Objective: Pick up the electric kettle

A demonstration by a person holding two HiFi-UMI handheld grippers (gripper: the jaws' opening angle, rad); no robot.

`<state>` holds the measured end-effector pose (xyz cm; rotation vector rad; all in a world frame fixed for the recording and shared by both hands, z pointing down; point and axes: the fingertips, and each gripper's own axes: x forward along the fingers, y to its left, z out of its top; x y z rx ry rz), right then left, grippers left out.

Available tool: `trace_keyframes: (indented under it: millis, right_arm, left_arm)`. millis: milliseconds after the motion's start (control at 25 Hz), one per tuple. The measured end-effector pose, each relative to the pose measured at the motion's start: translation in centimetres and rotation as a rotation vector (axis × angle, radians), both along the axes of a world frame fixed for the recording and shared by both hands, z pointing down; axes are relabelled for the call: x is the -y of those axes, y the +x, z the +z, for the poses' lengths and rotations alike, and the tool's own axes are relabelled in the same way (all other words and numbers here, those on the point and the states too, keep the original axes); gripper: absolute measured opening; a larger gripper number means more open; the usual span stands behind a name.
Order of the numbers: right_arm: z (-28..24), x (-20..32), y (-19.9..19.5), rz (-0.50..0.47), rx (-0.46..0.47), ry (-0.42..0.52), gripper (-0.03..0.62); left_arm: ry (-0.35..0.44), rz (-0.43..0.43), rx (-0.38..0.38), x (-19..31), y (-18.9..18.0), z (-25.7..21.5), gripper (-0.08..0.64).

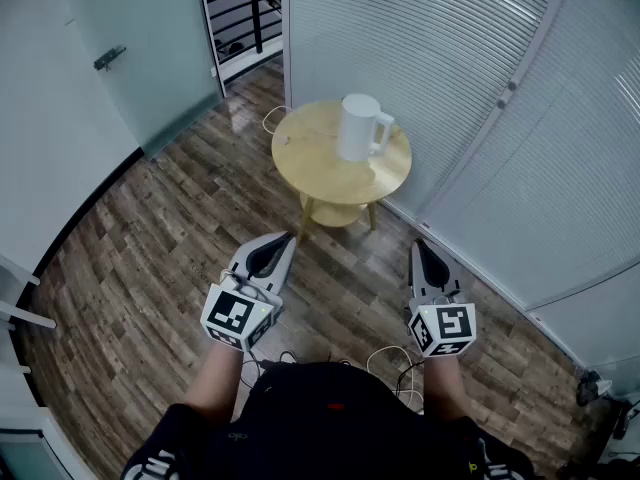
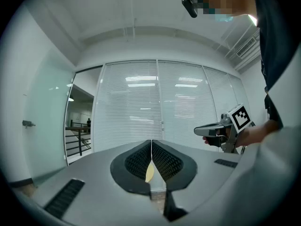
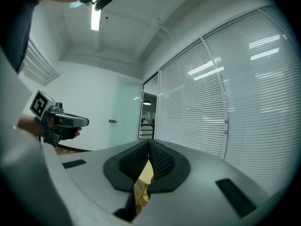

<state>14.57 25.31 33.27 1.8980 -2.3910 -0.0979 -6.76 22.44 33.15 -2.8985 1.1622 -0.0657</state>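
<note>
A white electric kettle [image 1: 358, 128] with its handle to the right stands upright on a small round wooden table [image 1: 318, 171]. My left gripper [image 1: 289, 237] and right gripper [image 1: 418, 245] are held level side by side over the floor, well short of the table, both pointing toward it. In the left gripper view the left gripper [image 2: 151, 143] has its jaws together with nothing between them. The right gripper [image 3: 149, 146] is likewise shut and empty. Through each narrow slit below the pads only a sliver of the yellow table [image 3: 143, 177] shows; the kettle is hidden there.
A curved glass wall with white blinds [image 1: 480, 88] runs close behind and to the right of the table. A frosted glass door with a handle [image 1: 110, 58] is at left. A cable [image 1: 270, 120] lies by the table. Wood floor [image 1: 150, 238] separates me from the table.
</note>
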Motion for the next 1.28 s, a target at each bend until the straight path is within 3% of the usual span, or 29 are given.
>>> trace_keyframes:
  millis: [280,920,1280]
  right_arm:
    - [-0.3,-0.2,-0.9,-0.002,-0.009,0.002,0.026]
    - [-0.4,-0.4,-1.9,0.029,0.020,0.010,0.026]
    - [0.6,-0.2,-6.9,0.034,0.018,0.009,0.026]
  left_arm:
    - [0.035,0.019,-0.004,-0.3,-0.5,-0.3,0.026]
    - [0.025,0.045,-0.010,-0.4,-1.6,0.0,0.026]
    - [0.022,0.072,0.011,-0.4,-6.1,1.1,0.026]
